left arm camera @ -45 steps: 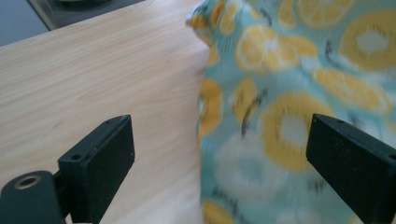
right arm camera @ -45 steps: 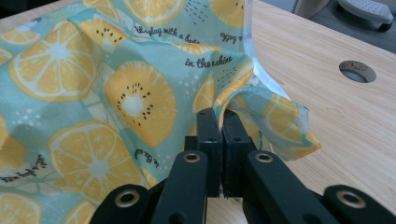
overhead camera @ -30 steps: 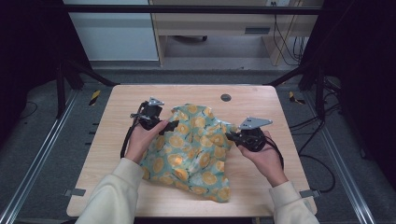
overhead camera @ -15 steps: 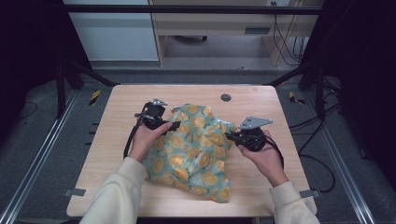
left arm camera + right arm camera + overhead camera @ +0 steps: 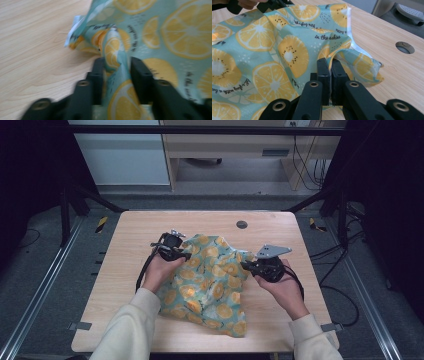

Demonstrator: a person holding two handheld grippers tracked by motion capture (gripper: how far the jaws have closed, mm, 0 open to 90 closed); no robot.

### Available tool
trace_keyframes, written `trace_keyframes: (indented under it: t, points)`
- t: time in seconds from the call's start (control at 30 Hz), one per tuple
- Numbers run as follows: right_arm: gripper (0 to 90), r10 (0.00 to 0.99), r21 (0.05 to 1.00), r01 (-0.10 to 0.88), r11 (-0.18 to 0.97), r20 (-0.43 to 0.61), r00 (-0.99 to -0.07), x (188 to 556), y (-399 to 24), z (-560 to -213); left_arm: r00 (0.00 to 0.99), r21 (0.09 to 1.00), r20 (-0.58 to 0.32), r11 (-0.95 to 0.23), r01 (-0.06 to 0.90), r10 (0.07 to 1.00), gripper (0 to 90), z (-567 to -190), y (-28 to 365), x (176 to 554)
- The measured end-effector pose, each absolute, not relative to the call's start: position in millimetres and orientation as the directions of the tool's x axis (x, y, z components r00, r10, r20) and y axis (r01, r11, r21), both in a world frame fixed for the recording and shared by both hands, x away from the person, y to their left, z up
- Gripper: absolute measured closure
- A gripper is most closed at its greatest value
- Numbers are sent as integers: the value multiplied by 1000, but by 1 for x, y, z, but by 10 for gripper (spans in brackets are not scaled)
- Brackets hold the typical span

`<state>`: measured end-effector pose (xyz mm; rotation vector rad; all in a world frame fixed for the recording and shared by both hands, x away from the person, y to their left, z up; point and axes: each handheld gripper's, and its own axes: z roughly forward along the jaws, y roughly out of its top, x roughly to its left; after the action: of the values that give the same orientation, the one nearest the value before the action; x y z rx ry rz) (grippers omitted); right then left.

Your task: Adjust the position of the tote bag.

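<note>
A teal cloth (image 5: 210, 280) printed with lemon slices lies crumpled on the wooden table (image 5: 135, 230). My left gripper (image 5: 187, 257) is at the cloth's far left edge. Its jaws have just been closing, and in the left gripper view (image 5: 115, 61) they pinch a raised fold of the cloth (image 5: 175, 30). My right gripper (image 5: 248, 266) is at the cloth's right edge. In the right gripper view (image 5: 329, 62) its jaws are shut tight on a hem of the cloth (image 5: 262, 50). The left gripper (image 5: 274, 3) appears at the top of that view.
A round dark hole (image 5: 242, 224) sits in the tabletop beyond the cloth, also seen in the right gripper view as a hole (image 5: 404, 47). Black cables trail from both grippers. Bare wood lies left and right of the cloth.
The left gripper's jaws have come together on a fold at the cloth's left edge. The right gripper and hand have stayed where they were, still gripping the cloth.
</note>
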<state>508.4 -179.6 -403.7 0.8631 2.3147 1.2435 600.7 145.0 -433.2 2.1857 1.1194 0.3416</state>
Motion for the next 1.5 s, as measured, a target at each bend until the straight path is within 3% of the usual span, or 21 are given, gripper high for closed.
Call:
trace_keyframes:
  t: [0.07, 0.13, 0.2, 0.7, 1.13, 1.5]
  points:
    - [879, 671, 841, 340, 421, -36, -741, 508, -180, -403, 607, 655, -57, -429, 622, 793, 728, -433, 145, 600]
    - [882, 679, 840, 341, 422, -43, -733, 508, -182, -401, 615, 667, -49, -433, 607, 787, 879, -433, 147, 597]
    - [885, 688, 839, 344, 422, -49, -724, 507, -184, -399, 614, 678, -31, -435, 593, 789, 892, -430, 150, 594]
    - [895, 726, 863, 301, 406, -105, -679, 486, -211, -366, 568, 884, 41, -295, 362, 822, 900, -387, 203, 532]
    - [898, 731, 881, 246, 404, -150, -666, 478, -210, -350, 558, 938, 52, -232, 256, 828, 900, -370, 224, 502]
    - [897, 738, 893, 233, 386, -148, -658, 474, -206, -347, 582, 945, 41, -221, 241, 812, 900, -368, 234, 488]
